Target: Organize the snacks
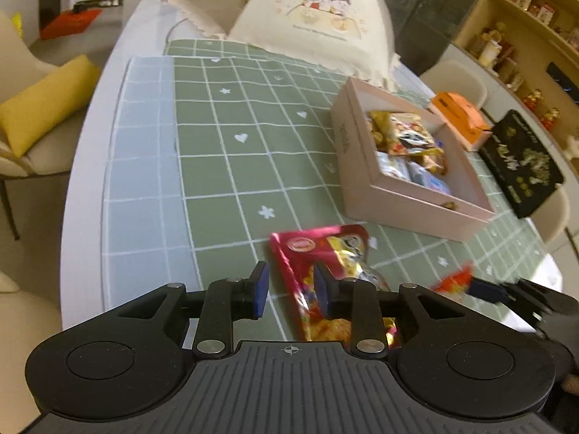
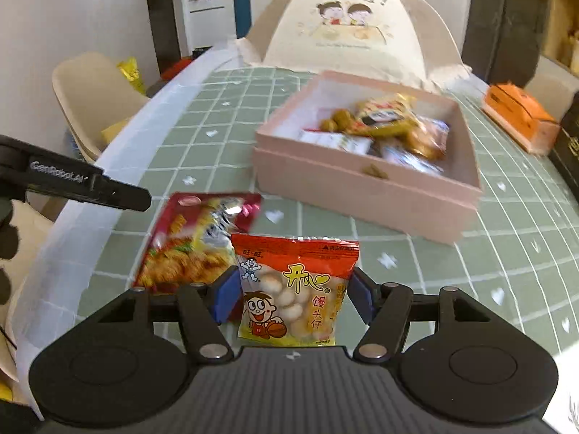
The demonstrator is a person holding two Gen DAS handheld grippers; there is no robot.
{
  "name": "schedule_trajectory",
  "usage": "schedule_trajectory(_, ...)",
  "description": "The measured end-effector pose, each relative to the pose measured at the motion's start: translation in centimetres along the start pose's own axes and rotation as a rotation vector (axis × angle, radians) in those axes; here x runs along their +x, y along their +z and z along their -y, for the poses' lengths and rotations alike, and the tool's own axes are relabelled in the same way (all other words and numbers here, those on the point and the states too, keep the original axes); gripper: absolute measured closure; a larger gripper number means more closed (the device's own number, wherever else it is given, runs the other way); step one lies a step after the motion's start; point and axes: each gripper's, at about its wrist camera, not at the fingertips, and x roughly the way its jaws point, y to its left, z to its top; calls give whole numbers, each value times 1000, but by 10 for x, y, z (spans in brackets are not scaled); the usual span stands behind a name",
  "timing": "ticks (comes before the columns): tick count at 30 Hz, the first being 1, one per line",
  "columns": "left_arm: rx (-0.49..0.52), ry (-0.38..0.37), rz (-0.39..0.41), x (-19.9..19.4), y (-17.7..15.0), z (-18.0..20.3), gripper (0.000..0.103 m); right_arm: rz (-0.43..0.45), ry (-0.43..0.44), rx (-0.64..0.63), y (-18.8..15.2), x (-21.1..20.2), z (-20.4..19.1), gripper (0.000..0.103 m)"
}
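In the left wrist view a red snack bag (image 1: 318,249) lies flat on the green checked cloth. My left gripper (image 1: 291,289) hovers over its near end, jaws slightly apart, open, pads not pressing it. In the right wrist view the same red bag (image 2: 195,238) lies just behind my right gripper (image 2: 293,300). That gripper is shut on a red-and-yellow bag of small round buns (image 2: 295,285), held upright. The bun bag (image 1: 454,282) shows blurred at the right of the left wrist view. The open pink box (image 1: 398,213) (image 2: 362,195) holds several snack packets.
Behind the pink box stands a cream cartoon-printed food cover (image 1: 318,18) (image 2: 347,25). An orange box (image 1: 459,115) (image 2: 521,119) and a black box (image 1: 521,162) lie right of it. The table edge (image 1: 83,181) curves along the left, with chairs and a yellow cushion (image 1: 43,108) beyond.
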Motion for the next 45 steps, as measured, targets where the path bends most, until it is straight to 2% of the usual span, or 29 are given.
schedule_trajectory(3,15,-44,-20,-2,-6,6,72,-12,70,58,8,6,7,39)
schedule_trajectory(5,23,-52,-34,2,-10,11,72,-50,192,173,9,10,29,38)
schedule_trajectory(7,22,-50,-51,10,-12,15,72,-108,250,273,7,19,45,38)
schedule_trajectory(8,23,-53,-60,13,-13,17,72,-120,233,297,5,21,48,38)
schedule_trajectory(10,50,-73,-71,16,-14,27,72,-87,197,307,1,16,52,38)
schedule_trajectory(12,79,-94,-86,19,-16,38,72,-55,201,322,-2,7,58,38)
schedule_trajectory(17,155,-145,-135,32,-21,69,72,-52,167,383,-9,-2,76,38)
schedule_trajectory(21,241,-171,-145,45,-24,107,72,-8,-33,343,-12,-17,84,38)
schedule_trajectory(24,363,-141,-139,57,-31,138,72,9,-177,287,-20,-24,89,38)
schedule_trajectory(29,592,-36,-112,72,-45,177,69,-38,-233,390,-45,-26,115,38)
schedule_trajectory(31,640,-17,-103,76,-48,183,68,-51,-256,424,-55,-26,121,38)
schedule_trajectory(36,617,-25,-112,74,-42,176,66,-53,-291,423,-65,-24,118,36)
schedule_trajectory(40,607,-1,-118,74,-36,166,66,-55,-316,347,-66,-17,106,25)
schedule_trajectory(43,602,23,-114,69,-32,153,65,-46,-309,356,-63,-14,103,15)
schedule_trajectory(45,557,16,-102,60,-27,136,65,-57,-307,352,-62,-11,100,9)
